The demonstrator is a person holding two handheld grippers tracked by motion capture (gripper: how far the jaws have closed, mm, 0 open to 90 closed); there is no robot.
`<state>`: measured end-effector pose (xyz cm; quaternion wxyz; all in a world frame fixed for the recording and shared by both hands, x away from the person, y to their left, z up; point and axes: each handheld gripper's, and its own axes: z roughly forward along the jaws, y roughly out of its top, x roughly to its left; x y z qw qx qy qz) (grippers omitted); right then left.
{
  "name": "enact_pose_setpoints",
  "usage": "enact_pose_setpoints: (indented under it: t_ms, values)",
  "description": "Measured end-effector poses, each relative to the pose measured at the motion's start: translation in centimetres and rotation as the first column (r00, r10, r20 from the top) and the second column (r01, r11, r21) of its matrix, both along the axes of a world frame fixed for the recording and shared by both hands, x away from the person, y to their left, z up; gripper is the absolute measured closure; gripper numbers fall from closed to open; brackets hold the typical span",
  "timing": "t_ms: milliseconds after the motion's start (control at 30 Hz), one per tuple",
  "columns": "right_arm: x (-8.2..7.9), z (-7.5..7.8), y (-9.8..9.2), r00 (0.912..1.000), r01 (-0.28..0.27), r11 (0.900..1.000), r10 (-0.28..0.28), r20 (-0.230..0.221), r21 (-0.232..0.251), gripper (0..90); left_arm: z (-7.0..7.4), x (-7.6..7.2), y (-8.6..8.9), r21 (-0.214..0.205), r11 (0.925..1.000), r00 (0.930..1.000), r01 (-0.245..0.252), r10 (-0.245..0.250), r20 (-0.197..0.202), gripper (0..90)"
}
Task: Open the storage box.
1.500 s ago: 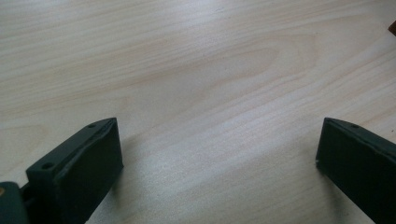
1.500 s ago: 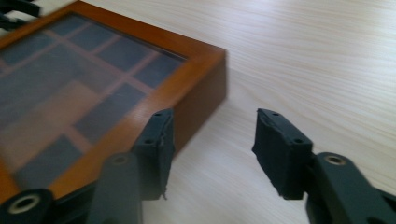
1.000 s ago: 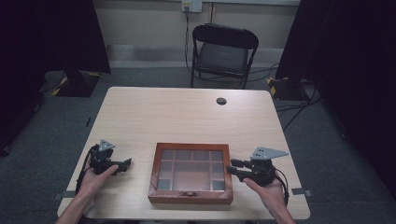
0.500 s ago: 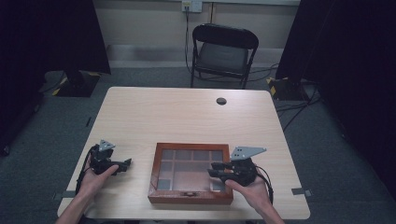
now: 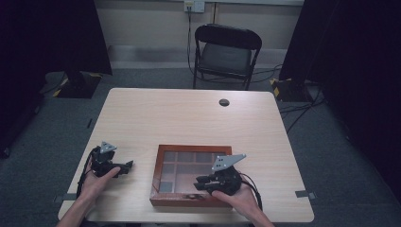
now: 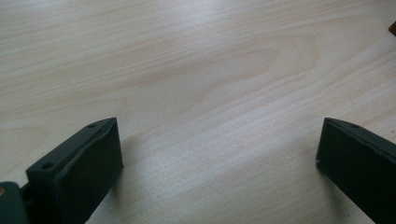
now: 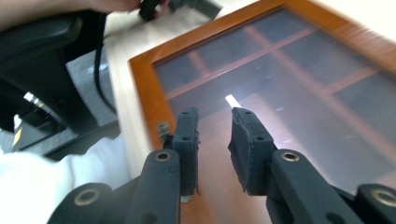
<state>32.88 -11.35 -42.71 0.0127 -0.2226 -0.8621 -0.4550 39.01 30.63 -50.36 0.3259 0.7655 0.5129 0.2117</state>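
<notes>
Right tongs (image 5: 202,181), with nothing between while narrowing, moved leftward over the wooden box (image 5: 163,163) near its latch (image 7: 163,128); left tongs (image 5: 128,167) stayed wide; a misjudged approach could scratch the glass lid (image 7: 280,88).

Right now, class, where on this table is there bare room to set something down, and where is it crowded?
The far half of the light wooden table is bare from the glass-lidded brown wooden box back to the small black round disc. A strip right of the box is also free. The near edge is crowded: left gripper, box, and right gripper over the lid.
</notes>
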Motion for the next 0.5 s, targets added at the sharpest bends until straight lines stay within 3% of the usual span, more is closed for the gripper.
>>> enact_pose_setpoints:
  t_ms: [267,500]
  values:
    - [-1.1,-1.0,1.0,0.9965,-0.078,0.9969,0.077,-0.031,-0.015,76.8,0.0,0.0,0.0,0.0,1.0,1.0,-0.002,0.002,0.0,0.0]
    - [-1.3,-1.5,1.5,0.9948,-0.096,0.9951,0.095,-0.037,-0.024,81.0,0.0,0.0,0.0,-0.001,1.0,1.0,-0.004,0.004,-0.001,0.0]
